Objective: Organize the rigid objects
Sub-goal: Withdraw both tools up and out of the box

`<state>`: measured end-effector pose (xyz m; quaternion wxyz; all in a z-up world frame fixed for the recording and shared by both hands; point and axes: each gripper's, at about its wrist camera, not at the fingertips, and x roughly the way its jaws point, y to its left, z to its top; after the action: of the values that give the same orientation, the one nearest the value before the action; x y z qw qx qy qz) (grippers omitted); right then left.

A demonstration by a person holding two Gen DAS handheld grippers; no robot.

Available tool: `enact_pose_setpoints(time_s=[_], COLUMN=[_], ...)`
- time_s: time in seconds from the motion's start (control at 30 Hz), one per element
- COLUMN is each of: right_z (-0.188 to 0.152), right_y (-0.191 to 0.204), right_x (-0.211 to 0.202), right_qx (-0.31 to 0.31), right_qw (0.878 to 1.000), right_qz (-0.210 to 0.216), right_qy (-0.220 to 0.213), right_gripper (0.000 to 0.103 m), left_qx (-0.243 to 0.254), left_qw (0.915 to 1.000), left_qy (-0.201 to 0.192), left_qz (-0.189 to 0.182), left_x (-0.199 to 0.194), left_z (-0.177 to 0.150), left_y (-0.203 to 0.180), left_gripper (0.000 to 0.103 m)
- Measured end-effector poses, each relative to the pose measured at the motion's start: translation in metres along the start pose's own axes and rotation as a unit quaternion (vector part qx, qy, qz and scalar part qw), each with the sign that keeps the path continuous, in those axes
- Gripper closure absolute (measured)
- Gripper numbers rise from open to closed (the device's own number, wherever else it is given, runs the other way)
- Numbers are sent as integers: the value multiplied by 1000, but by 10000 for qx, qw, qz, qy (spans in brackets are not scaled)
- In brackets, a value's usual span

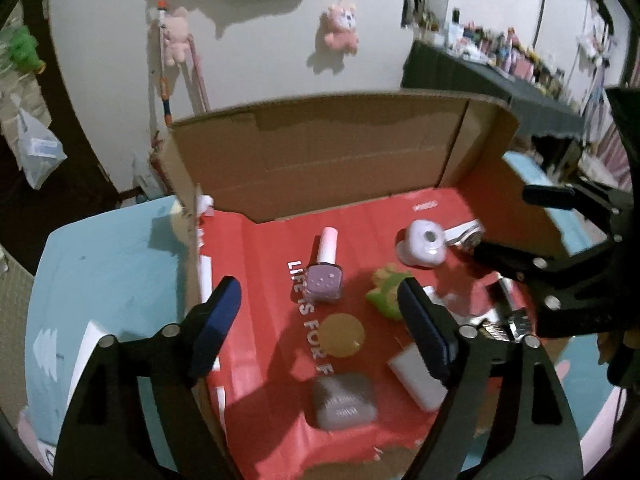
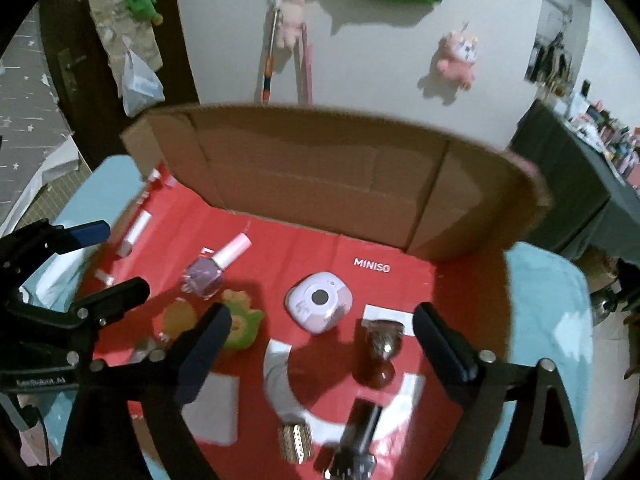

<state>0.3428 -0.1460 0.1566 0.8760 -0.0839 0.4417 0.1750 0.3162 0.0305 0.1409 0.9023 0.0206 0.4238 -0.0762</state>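
A shallow cardboard box (image 1: 320, 148) (image 2: 320, 160) floored with red MINISO paper holds small items. A lilac nail polish bottle (image 1: 326, 276) (image 2: 212, 272) lies by a gold disc (image 1: 342, 334), a grey compact (image 1: 344, 400), a green dinosaur toy (image 1: 386, 288) (image 2: 240, 320) and a white block (image 1: 416, 372). A lilac rounded device (image 1: 424, 244) (image 2: 320, 306) sits mid-box. A brown bottle (image 2: 378, 352), a gold ridged cap (image 2: 295, 440) and a dark tube (image 2: 358, 436) lie nearer. My left gripper (image 1: 324, 324) (image 2: 106, 262) and right gripper (image 2: 324, 344) (image 1: 524, 228) hover above, both open and holding nothing.
The box rests on a light blue cloth (image 1: 100, 260) (image 2: 548, 300). Its tall back wall stands against a white room wall with pink plush toys (image 1: 340, 28). A dark shelf of small goods (image 1: 500, 76) runs along the right. A plastic bag (image 2: 138, 80) hangs at left.
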Motion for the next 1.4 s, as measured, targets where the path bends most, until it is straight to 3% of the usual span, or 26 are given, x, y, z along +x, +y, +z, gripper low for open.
enact_pose_setpoints(time_s=[0.17,0.33,0.47,0.77,1.1,1.4], right_z=[-30,-71,-93,-121,-126,-129], right_y=[5,7,9,8,11,8], right_x=[-47,-66,-65,-41,-18,-5], right_qx=[85,281,366,418,359,420], right_qw=[9985,9954,9929,9848,9780,9801], right_qz=[-88,-295,-396,-896,-971,-876], right_qy=[-529,-868,-1060,-1427,-1809,-1731], right_gripper=[0,0,0,0,0,0], left_qx=[-262,-519,-514,-423,-290,-208], left_qw=[9979,9941,9925,9871,9839,9837], left_qy=[-578,-928,-1108,-1404,-1575,-1533], left_qz=[-149,-191,-12,639,792,915], left_x=[-42,-65,-68,-42,-12,-1], left_z=[-25,-53,-73,-97,-103,-104], left_y=[-8,-14,-26,-37,-39,-39], left_gripper=[7,6,6,6,6,6])
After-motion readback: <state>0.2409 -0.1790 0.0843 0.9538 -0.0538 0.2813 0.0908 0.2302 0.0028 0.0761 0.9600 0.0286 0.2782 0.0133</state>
